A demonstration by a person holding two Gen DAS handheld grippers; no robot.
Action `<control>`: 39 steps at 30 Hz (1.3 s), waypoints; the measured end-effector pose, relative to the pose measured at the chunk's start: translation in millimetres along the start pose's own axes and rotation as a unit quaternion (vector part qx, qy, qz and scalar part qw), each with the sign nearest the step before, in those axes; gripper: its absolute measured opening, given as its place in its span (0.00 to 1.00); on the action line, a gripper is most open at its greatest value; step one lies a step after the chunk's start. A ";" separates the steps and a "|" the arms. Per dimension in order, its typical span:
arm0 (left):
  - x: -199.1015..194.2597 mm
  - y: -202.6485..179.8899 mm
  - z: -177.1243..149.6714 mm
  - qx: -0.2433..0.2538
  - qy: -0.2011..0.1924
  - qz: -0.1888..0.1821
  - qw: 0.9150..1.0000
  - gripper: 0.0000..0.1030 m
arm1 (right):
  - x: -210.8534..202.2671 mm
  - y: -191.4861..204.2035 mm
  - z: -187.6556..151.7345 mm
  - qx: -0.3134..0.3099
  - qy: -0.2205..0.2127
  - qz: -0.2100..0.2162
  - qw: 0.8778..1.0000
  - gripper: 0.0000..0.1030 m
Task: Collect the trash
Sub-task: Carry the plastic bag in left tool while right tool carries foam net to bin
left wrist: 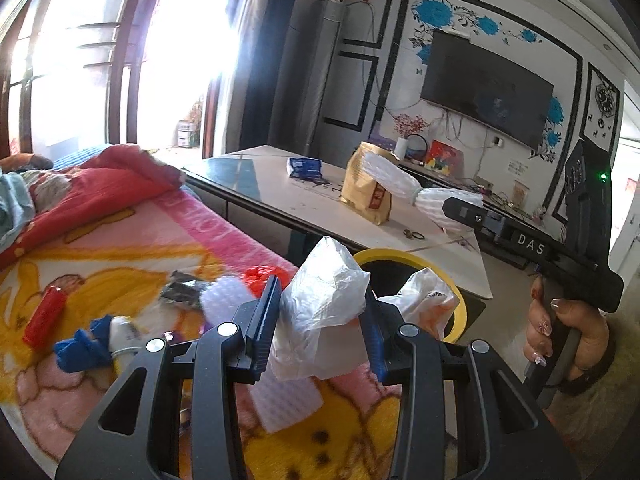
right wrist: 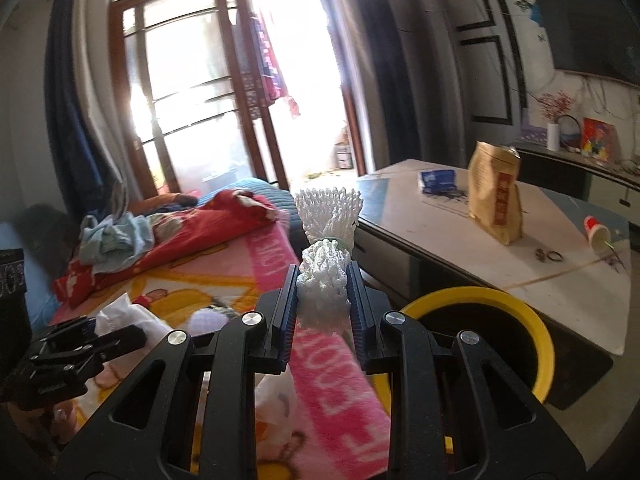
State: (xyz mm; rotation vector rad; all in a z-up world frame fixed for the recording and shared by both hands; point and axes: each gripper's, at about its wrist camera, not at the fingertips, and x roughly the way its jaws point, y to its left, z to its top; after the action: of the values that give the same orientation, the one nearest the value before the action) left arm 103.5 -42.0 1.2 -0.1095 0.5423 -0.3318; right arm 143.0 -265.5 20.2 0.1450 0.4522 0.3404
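My left gripper is shut on a crumpled white plastic bag, held above the pink blanket beside the yellow-rimmed trash bin. My right gripper is shut on a white foam net sleeve, tied in the middle with a green band, held up left of the bin. The sleeve and right gripper also show in the left wrist view, above the bin. The left gripper shows at lower left of the right wrist view.
On the blanket lie a red tube, a blue cloth, a black wrapper and red plastic. Another white bag lies by the bin. The white table holds a brown paper bag and a blue packet.
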 end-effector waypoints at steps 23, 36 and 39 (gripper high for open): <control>84.7 -56.7 -1.9 0.040 0.040 -0.016 0.998 0.36 | 5.1 -94.9 -21.5 0.100 0.053 -0.100 0.988 0.17; 141.0 -85.6 -6.1 0.063 0.074 0.005 0.995 0.36 | 20.8 -124.4 -36.6 0.142 0.093 -0.121 0.978 0.17; 153.3 -93.2 -7.0 0.067 0.083 0.007 0.994 0.36 | 24.4 -129.8 -40.5 0.152 0.102 -0.125 0.975 0.18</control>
State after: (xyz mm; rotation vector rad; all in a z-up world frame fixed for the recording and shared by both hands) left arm 197.1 -181.6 -62.0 0.0525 0.6825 -0.3653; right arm 182.9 -375.5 -53.1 0.3491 0.7177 0.0367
